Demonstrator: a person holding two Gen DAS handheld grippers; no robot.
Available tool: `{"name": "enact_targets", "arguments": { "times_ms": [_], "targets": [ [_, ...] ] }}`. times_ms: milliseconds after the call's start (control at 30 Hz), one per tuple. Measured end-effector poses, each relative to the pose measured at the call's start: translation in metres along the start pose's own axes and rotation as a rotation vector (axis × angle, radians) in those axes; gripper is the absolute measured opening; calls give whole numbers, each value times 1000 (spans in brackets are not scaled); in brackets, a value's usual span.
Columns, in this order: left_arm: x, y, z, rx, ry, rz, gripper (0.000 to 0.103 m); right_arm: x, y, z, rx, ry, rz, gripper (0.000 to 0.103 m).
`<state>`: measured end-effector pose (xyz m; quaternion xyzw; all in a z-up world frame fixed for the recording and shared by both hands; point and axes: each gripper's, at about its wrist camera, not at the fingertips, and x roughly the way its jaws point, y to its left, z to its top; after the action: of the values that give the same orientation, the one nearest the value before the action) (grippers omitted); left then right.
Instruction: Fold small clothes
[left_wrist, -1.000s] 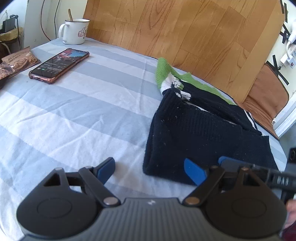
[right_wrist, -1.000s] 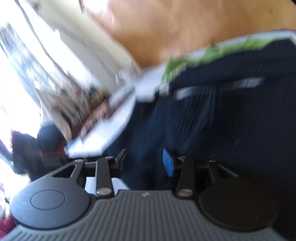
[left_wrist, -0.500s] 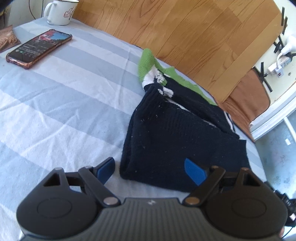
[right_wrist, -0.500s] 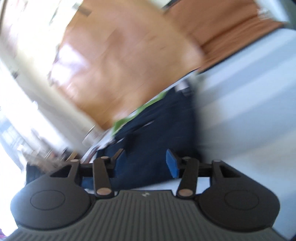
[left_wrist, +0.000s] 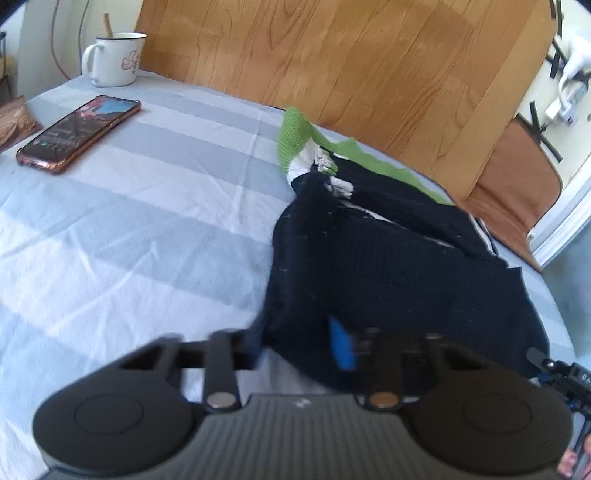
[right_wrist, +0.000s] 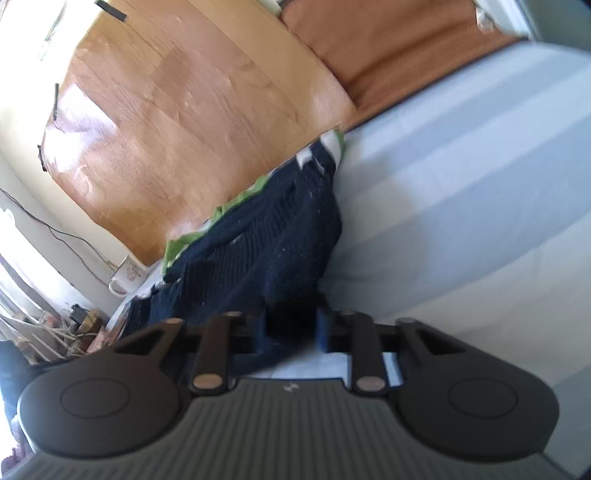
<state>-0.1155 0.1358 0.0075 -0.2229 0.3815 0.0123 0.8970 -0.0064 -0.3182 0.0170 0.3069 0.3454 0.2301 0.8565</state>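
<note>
The blue-and-white striped bedsheet (left_wrist: 129, 229) fills most of both views, with the brown wood-grain headboard panel (left_wrist: 351, 66) across the top of the left wrist frame. On the sheet, running from the centre to the lower right of that frame, lies the small dark navy knitted garment with green and white trim (left_wrist: 388, 266); in the right wrist view it stretches from the centre down to the bottom middle. My left gripper (left_wrist: 299, 343) sits at the bottom centre of its frame, its jaws closing with the near left corner of the knit between them, though motion blur keeps me from saying the pads press yet. My right gripper (right_wrist: 291, 328), at the bottom centre of its own frame, is also closing, with a dark fold of the garment's near edge between its 2 blue pads, and it looks pinched already. To do this step well, I judge I should finish both pinches on the same hem, take only the layers I mean to lift, then raise the 2 corners together and carry them evenly toward the green end so the fold lands square. Smaller things sit in the upper left: a smartphone in a copper-coloured case (left_wrist: 79, 133) and a white enamel mug (left_wrist: 114, 59), both well apart from the work.
</note>
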Motion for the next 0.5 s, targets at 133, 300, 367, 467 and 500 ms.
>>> {"name": "enact_targets", "arguments": {
  "times_ms": [133,300,367,467,500],
  "targets": [
    [-15,3,13,-11,29,-67,14,-23,18,10,-50,-20,-10,21],
    [-69,2,11,43,-50,-134,14,-56,47,8,-178,-7,-24,20],
    [-80,4,5,65,-38,-136,14,-66,49,-2,-195,14,-21,20],
    [-78,7,-13,89,22,-121,14,-76,46,-21,-201,34,-50,20],
    [-73,8,-19,96,41,-109,14,-74,44,-26,-192,43,-61,20]
  ]
}}
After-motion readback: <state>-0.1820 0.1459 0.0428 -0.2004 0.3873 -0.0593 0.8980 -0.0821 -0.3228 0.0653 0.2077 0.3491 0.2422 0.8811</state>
